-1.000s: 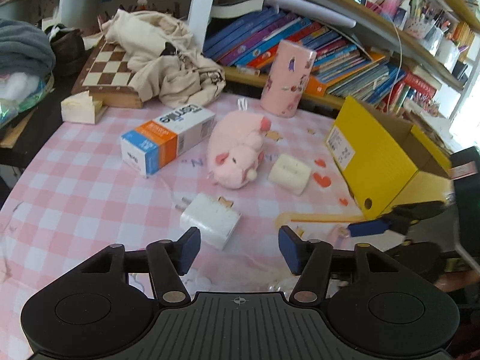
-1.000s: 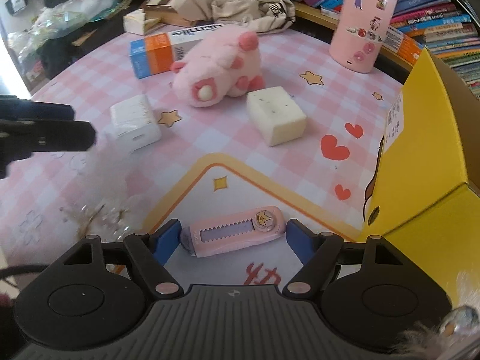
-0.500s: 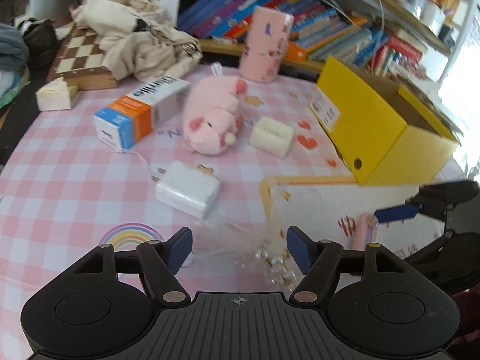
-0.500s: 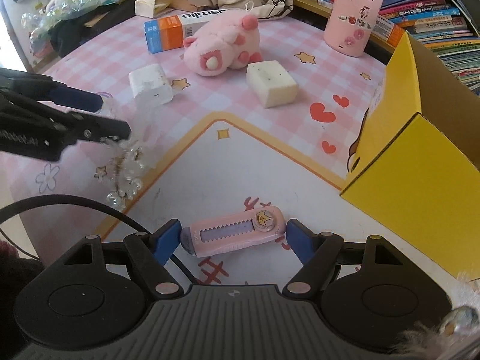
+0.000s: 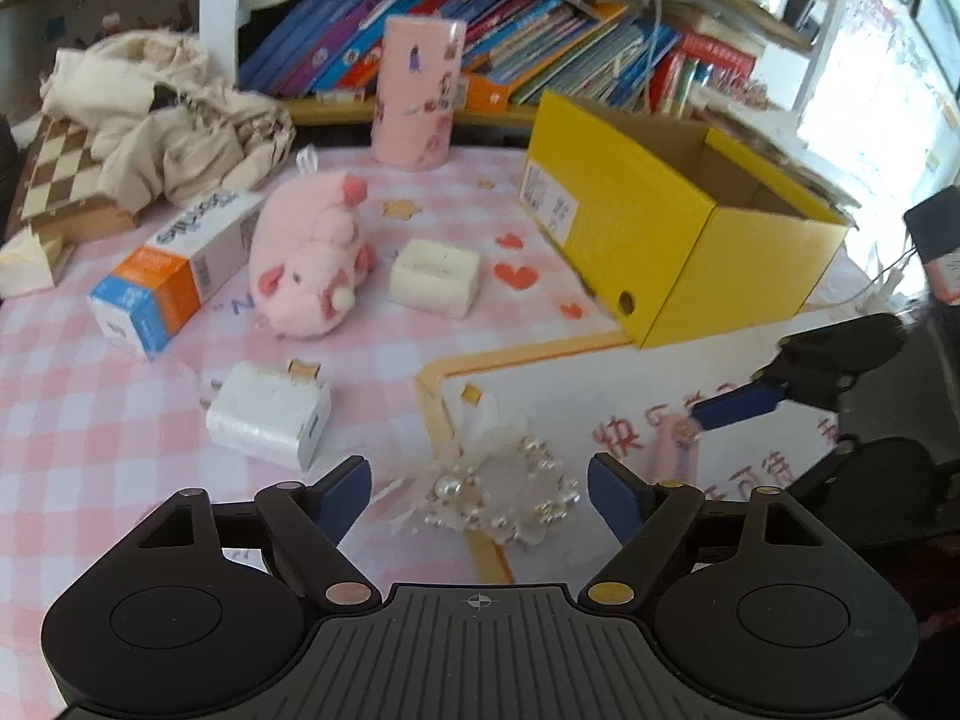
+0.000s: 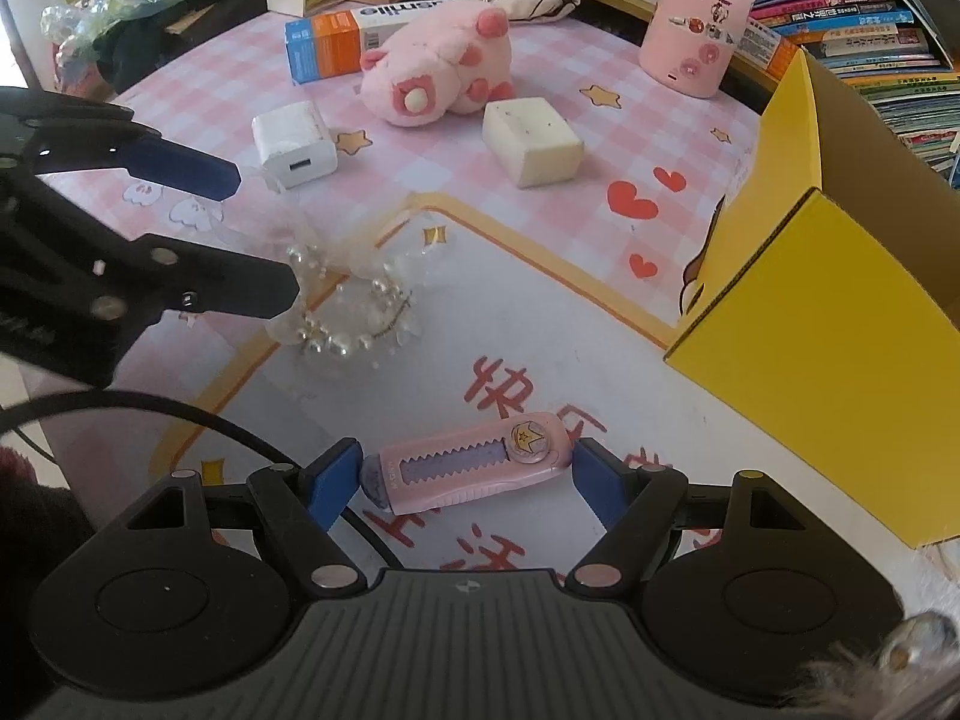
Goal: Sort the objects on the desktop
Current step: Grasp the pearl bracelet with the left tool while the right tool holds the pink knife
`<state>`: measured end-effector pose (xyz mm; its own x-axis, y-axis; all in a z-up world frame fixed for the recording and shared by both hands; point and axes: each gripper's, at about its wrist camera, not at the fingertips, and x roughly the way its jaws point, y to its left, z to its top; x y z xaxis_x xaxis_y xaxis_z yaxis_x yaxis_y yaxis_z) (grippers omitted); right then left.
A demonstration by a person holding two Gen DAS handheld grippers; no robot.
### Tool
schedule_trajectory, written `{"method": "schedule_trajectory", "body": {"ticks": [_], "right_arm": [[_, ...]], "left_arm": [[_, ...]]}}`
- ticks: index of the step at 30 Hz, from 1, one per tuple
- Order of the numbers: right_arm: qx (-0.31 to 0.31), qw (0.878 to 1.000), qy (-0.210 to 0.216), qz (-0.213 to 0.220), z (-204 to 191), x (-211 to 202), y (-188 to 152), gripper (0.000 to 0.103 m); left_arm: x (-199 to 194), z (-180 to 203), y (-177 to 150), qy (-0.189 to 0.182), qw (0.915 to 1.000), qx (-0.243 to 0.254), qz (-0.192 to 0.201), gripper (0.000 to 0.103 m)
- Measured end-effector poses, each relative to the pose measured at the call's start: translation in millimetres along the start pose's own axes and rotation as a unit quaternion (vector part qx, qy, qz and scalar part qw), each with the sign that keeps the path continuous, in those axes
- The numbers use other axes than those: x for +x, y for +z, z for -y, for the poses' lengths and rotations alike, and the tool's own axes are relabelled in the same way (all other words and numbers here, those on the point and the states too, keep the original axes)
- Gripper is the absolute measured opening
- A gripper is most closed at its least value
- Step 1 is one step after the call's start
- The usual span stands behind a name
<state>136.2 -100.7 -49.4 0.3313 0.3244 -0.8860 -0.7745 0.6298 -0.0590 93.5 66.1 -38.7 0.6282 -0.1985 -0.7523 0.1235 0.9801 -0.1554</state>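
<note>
My left gripper (image 5: 479,493) is open, its fingers either side of a clear bag of pearl beads (image 5: 501,489) lying on the mat; the bag also shows in the right wrist view (image 6: 348,306). My right gripper (image 6: 465,477) is open around a pink utility knife (image 6: 471,468), fingertips close to both its ends. A pink plush pig (image 5: 312,255), a white charger (image 5: 267,417), a cream block (image 5: 435,276), a blue-orange box (image 5: 174,267) and a pink cylinder (image 5: 417,93) lie on the pink checked cloth. An open yellow box (image 5: 678,222) stands at right.
A chessboard (image 5: 60,174) and crumpled beige cloth (image 5: 174,114) sit at the back left. Shelves of books (image 5: 540,30) run along the back. The yellow box's wall (image 6: 840,276) is close to the right of my right gripper.
Both grippers have pulled back toward the table's near side. The bead bag now lies between my left fingers. The knife stays between my right fingers.
</note>
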Motion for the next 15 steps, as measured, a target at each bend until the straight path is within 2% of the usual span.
{"method": "schedule_trajectory", "body": {"ticks": [5, 7, 10, 11, 12, 13, 15], "right_arm": [[-0.001, 1.0, -0.003, -0.004, 1, -1, -3, 0.075], [-0.002, 1.0, -0.004, -0.004, 0, -1, -4, 0.075], [-0.001, 1.0, -0.006, -0.004, 2, -1, -5, 0.075], [0.001, 1.0, -0.006, -0.004, 3, -1, -6, 0.075], [0.002, 1.0, -0.007, -0.005, 3, -1, -6, 0.075], [0.003, 1.0, -0.007, -0.005, 4, 0, -6, 0.075], [0.004, 1.0, -0.006, -0.005, 5, 0, -6, 0.075]], "left_arm": [[13, 4, 1, 0.024, 0.9995, 0.015, -0.014, 0.081], [9, 3, 5, 0.042, 0.9989, 0.018, 0.007, 0.081], [0, 0, 11, 0.046, 0.9979, 0.013, 0.045, 0.078], [-1, 1, 13, 0.043, 0.9977, 0.014, 0.051, 0.073], [0, 3, 14, 0.04, 0.9978, 0.022, 0.049, 0.057], [1, 4, 15, 0.038, 0.9978, 0.031, 0.045, 0.046], [4, 9, 16, 0.031, 0.9978, 0.049, 0.032, 0.042]]}}
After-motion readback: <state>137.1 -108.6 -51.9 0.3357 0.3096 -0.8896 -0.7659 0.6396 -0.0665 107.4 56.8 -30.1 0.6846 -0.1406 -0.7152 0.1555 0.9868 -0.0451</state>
